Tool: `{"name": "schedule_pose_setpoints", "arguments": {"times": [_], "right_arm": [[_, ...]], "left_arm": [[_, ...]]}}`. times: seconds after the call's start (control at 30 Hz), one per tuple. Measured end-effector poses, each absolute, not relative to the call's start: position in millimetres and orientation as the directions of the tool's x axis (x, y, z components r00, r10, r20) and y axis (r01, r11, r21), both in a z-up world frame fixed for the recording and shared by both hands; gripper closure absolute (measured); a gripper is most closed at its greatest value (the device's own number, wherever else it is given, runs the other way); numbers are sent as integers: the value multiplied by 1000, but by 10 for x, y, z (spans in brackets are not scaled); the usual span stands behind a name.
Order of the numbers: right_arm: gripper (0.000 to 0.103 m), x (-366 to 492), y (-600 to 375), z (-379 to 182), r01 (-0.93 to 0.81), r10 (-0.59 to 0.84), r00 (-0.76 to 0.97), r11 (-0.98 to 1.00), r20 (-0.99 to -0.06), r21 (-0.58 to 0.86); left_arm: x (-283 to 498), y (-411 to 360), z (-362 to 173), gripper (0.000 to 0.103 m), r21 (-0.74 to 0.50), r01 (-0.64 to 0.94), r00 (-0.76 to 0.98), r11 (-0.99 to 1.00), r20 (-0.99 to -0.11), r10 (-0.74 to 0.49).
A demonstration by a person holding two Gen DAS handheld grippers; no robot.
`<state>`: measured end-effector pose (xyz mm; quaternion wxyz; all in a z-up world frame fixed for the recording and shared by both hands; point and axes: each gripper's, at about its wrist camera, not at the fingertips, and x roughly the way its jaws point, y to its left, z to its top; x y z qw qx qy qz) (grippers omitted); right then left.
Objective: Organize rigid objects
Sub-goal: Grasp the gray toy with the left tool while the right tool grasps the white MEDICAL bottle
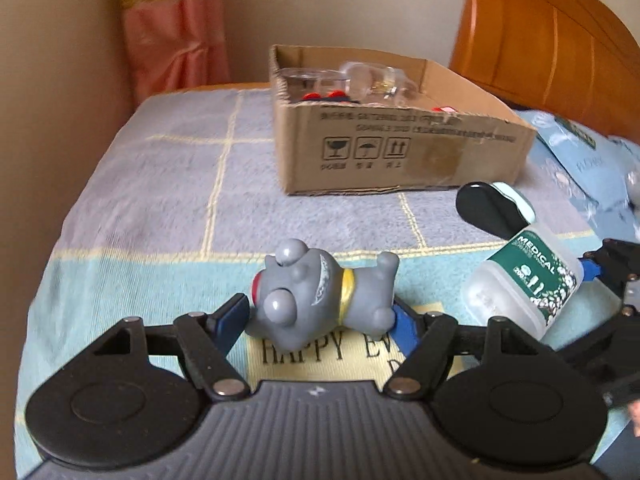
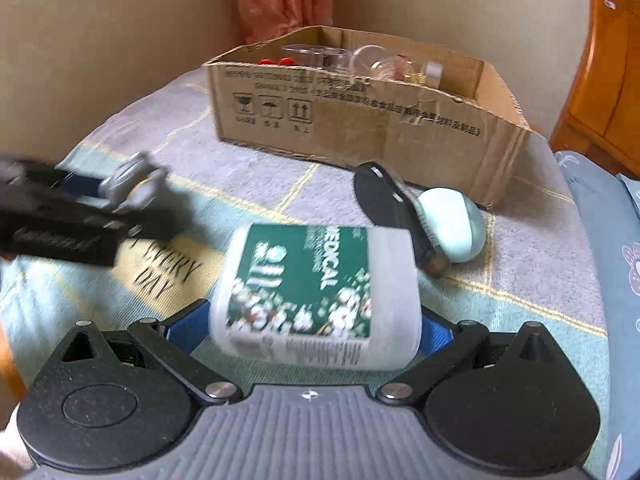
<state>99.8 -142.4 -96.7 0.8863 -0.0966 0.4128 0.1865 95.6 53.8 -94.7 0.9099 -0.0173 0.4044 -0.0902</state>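
My left gripper (image 1: 320, 316) is shut on a grey toy dog (image 1: 320, 296) with a yellow collar, lying on its side between the blue pads. My right gripper (image 2: 316, 324) is shut on a white bottle with a green "MEDICAL" label (image 2: 316, 296), also seen in the left wrist view (image 1: 524, 284). The left gripper with the toy shows blurred at the left of the right wrist view (image 2: 132, 184). An open cardboard box (image 1: 400, 152) stands beyond on the bed, holding clear plastic containers (image 1: 360, 80) and red items; the right wrist view shows it too (image 2: 360, 120).
A black and mint-green device (image 2: 420, 220) lies on the checked blanket (image 1: 160, 200) in front of the box's right corner. A wooden headboard (image 1: 560, 40) rises at the right, a pink curtain (image 1: 172, 32) and beige wall behind. Blue pillows (image 1: 592, 160) lie at the right.
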Motion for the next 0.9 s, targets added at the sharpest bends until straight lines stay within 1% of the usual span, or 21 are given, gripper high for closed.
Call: {"name": "schedule_pose_setpoints", "arguments": {"times": [0.13, 0.2, 0.27, 0.4, 0.6, 0.73, 0.87, 0.9], "right_arm": [[0, 1091, -1506, -969, -333, 203, 611, 943, -765, -16], [0, 1108, -1571, -970, -299, 180, 620, 954, -764, -18], [0, 1124, -1620, -974, -284, 171, 621, 959, -765, -17], [0, 1119, -1656, -971, -290, 170, 618, 957, -768, -21], [0, 1107, -1650, -968, -307, 184, 615, 951, -767, -18], [1, 1106, -1624, -959, -315, 192, 616, 949, -764, -15], [3, 1106, -1623, -908, -321, 207, 623, 947, -754, -6], [6, 1104, -1619, -897, -323, 206, 625, 946, -753, -10]], "left_arm": [[960, 553, -941, 28, -100, 156, 655, 983, -734, -178], [944, 542, -933, 22, -80, 162, 666, 984, -727, -169], [930, 521, -922, 19, -51, 170, 682, 984, -714, -154], [964, 533, -929, 19, -38, 187, 684, 982, -712, -158], [1049, 536, -998, 19, -55, 207, 650, 977, -739, -180], [1060, 509, -1015, 19, -47, 205, 656, 978, -734, -174], [1082, 498, -1003, 24, -55, 215, 649, 975, -738, -185], [1086, 497, -997, 28, -58, 219, 648, 974, -738, -189]]}}
